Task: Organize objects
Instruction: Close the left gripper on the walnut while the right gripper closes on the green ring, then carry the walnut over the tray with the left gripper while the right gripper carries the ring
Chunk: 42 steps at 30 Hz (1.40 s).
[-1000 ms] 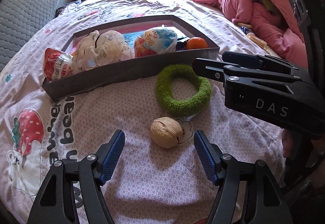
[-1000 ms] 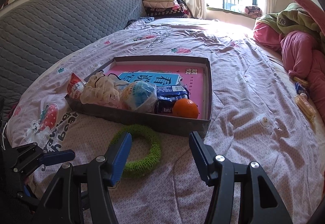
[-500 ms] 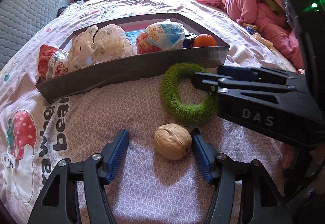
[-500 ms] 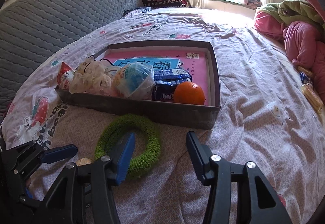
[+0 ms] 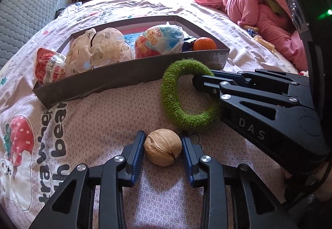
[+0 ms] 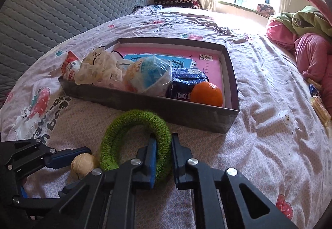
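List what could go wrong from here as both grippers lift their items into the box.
1. The walnut is round and hard, held only at its sides by the left gripper; it could pop out.
2. The right gripper pinches one side of the green ring, so the free side may sag and catch the box wall.
3. The near row of the box is crowded; the orange could get knocked.

At centre right of the left wrist view, the right gripper (image 5: 204, 81) hides part of the green ring (image 5: 176, 100) from us; we cannot read the tray (image 6: 128, 102) packets' small print.
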Each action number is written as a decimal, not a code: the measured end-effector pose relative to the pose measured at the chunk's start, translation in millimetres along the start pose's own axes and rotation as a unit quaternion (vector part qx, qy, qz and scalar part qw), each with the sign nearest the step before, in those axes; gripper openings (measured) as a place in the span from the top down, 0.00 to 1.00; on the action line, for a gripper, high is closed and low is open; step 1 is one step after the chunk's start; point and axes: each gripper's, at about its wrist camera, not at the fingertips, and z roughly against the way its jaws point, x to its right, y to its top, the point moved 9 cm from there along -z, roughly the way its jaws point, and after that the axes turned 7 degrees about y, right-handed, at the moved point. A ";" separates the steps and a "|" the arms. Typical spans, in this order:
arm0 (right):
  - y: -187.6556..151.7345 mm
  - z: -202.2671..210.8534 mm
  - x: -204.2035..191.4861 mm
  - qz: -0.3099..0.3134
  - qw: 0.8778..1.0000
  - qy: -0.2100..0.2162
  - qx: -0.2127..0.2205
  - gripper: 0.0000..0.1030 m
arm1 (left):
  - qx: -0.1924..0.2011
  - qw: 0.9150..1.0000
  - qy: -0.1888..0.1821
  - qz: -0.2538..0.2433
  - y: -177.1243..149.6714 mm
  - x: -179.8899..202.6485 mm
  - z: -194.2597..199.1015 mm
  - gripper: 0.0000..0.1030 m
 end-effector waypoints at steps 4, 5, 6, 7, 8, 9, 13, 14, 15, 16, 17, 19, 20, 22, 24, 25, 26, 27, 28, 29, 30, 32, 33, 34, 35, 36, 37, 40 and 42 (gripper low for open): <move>5.5 8.2 -0.9 -0.004 1.000 0.006 0.018 0.87 | 0.010 1.000 0.001 0.008 3.6 -3.8 6.5 0.67; 6.8 10.2 -0.6 -0.005 1.000 0.006 0.022 0.87 | 0.015 1.000 0.001 0.011 5.7 -5.5 9.4 0.67; 8.3 12.9 -0.1 -0.005 1.000 0.002 0.028 0.87 | 0.020 1.000 0.002 0.014 8.3 -7.5 12.9 0.67; 10.3 15.9 0.3 -0.005 0.999 -0.002 0.035 0.87 | 0.026 1.000 0.004 0.017 10.8 -9.6 16.7 0.67; 12.7 19.5 1.2 -0.006 0.999 -0.004 0.043 0.87 | 0.033 0.999 0.008 0.019 13.3 -12.0 20.8 0.67; 15.6 23.4 2.3 -0.010 0.999 -0.003 0.052 0.87 | 0.039 0.999 0.011 0.020 15.9 -14.3 24.6 0.67; 27.1 38.9 6.6 -0.019 0.996 -0.003 0.084 0.87 | 0.053 0.998 0.014 0.034 24.3 -22.8 37.3 0.67; 28.5 43.0 7.7 -0.020 0.996 -0.004 0.091 0.87 | 0.057 0.998 0.015 0.037 27.0 -24.8 40.0 0.67; 30.6 46.3 8.0 -0.020 0.995 -0.004 0.097 0.87 | 0.061 0.997 0.017 0.039 29.6 -26.5 42.8 0.67; 32.3 49.5 8.2 -0.020 0.995 -0.004 0.101 0.87 | 0.065 0.997 0.018 0.041 32.2 -27.8 45.5 0.67; 34.5 52.0 7.8 -0.020 0.994 -0.005 0.106 0.87 | 0.068 0.997 0.018 0.043 35.0 -29.1 48.1 0.67; 37.9 57.2 7.1 -0.019 0.993 -0.003 0.116 0.87 | 0.076 0.996 0.021 0.048 40.3 -34.1 54.1 0.67; 39.8 60.5 7.5 -0.020 0.992 -0.004 0.122 0.87 | 0.081 0.995 0.022 0.050 43.5 -36.4 57.6 0.67; 43.0 66.3 7.8 -0.022 0.991 -0.002 0.133 0.87 | 0.089 0.994 0.025 0.055 50.6 -41.0 63.5 0.67; 45.8 71.8 7.8 -0.021 0.990 -0.004 0.143 0.87 | 0.097 0.993 0.028 0.060 57.3 -45.3 68.6 0.67; 47.2 74.5 7.3 -0.018 0.989 -0.006 0.147 0.87 | 0.101 0.993 0.028 0.062 60.4 -47.3 70.8 0.67; 48.5 77.4 6.9 -0.017 0.988 -0.008 0.152 0.87 | 0.105 0.992 0.029 0.064 63.4 -49.2 72.9 0.67; 50.2 79.8 6.0 -0.014 0.988 -0.007 0.155 0.87 | 0.108 0.991 0.031 0.067 66.0 -51.6 75.0 0.67; 51.4 81.5 5.2 -0.012 0.987 -0.007 0.158 0.87 | 0.111 0.991 0.031 0.069 68.8 -53.9 77.0 0.67; 53.0 83.6 5.2 -0.011 0.987 -0.010 0.161 0.87 | 0.115 0.990 0.032 0.071 72.0 -55.8 78.7 0.67; 54.2 85.1 4.7 -0.007 0.987 -0.011 0.163 0.87 | 0.117 0.990 0.032 0.073 75.0 -57.8 80.1 0.67; 57.5 89.0 4.6 -0.001 0.985 -0.016 0.169 0.87 | 0.121 0.989 0.032 0.076 81.1 -59.8 81.9 0.67; 59.4 91.2 4.0 0.001 0.985 -0.017 0.172 0.87 | 0.123 0.989 0.033 0.077 83.8 -60.8 83.1 0.67; 60.8 93.5 3.7 0.003 0.984 -0.016 0.175 0.87 | 0.125 0.989 0.034 0.076 86.2 -61.0 83.7 0.67; 62.8 95.6 3.6 0.004 0.984 -0.018 0.179 0.87 | 0.127 0.988 0.036 0.077 88.5 -61.6 84.1 0.67; 63.9 96.3 2.8 0.006 0.983 -0.019 0.180 0.87 | 0.128 0.988 0.037 0.077 90.7 -62.6 84.5 0.67; 65.3 96.8 2.4 0.008 0.983 -0.019 0.181 0.87 | 0.130 0.988 0.037 0.078 92.1 -62.7 85.0 0.67; 67.3 95.7 2.3 0.004 0.984 -0.020 0.179 0.87 | 0.134 0.987 0.039 0.078 97.1 -64.3 86.1 0.67; 68.5 94.4 1.8 0.004 0.984 -0.021 0.178 0.87 | 0.135 0.987 0.040 0.077 101.2 -65.6 86.3 0.67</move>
